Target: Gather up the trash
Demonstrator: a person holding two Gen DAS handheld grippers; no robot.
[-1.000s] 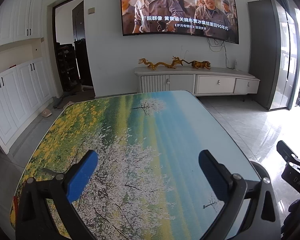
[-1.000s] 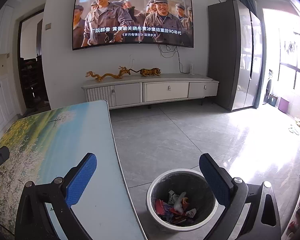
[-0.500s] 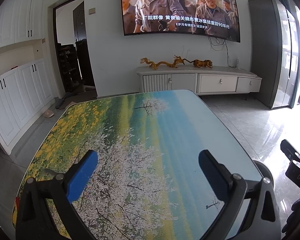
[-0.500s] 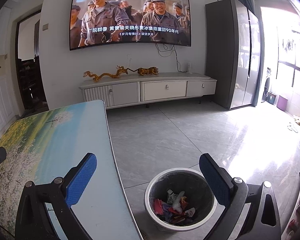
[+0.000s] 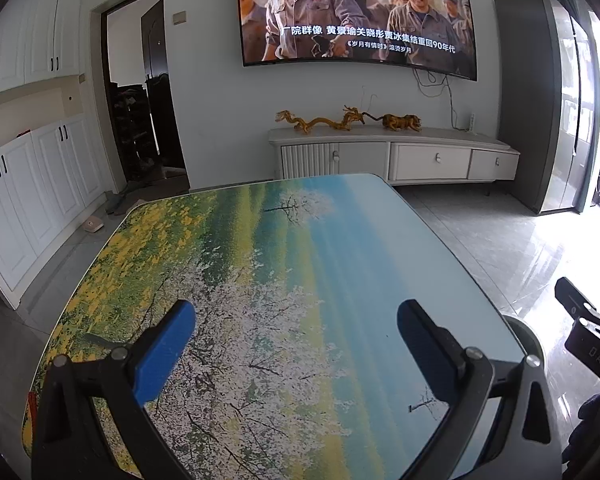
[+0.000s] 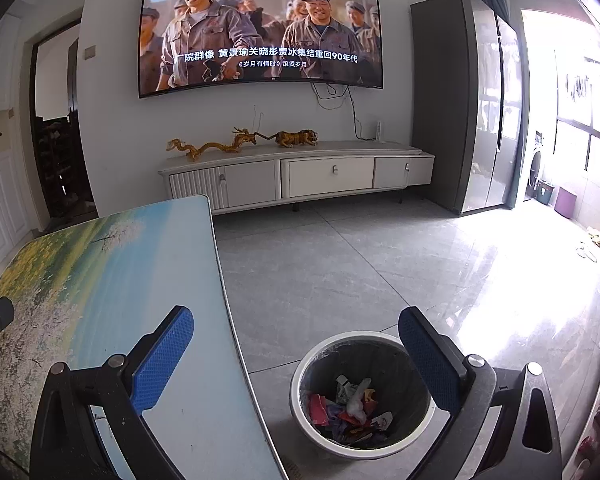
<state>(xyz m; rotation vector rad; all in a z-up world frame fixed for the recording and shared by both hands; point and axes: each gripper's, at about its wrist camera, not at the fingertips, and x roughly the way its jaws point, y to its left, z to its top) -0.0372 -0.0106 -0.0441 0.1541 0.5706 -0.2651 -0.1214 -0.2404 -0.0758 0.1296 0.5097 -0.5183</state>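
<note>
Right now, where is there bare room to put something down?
The whole table top shows bare, from the blue fingers out to the far edge. The floor between table and TV cabinet is open. Only the bin is crowded, littered with wrappers.

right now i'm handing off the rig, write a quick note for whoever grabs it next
Left gripper: open, empty, held over the table.
Right gripper: open, empty, held over the table's right edge and the floor beside it.
Trash bin: on the floor just right of the table, holding crumpled wrappers.
Done: no trash shows on the visible tabletop; what is in view sits in the bin.
Left: nothing obvious; check any spots outside both views before stopping.
</note>
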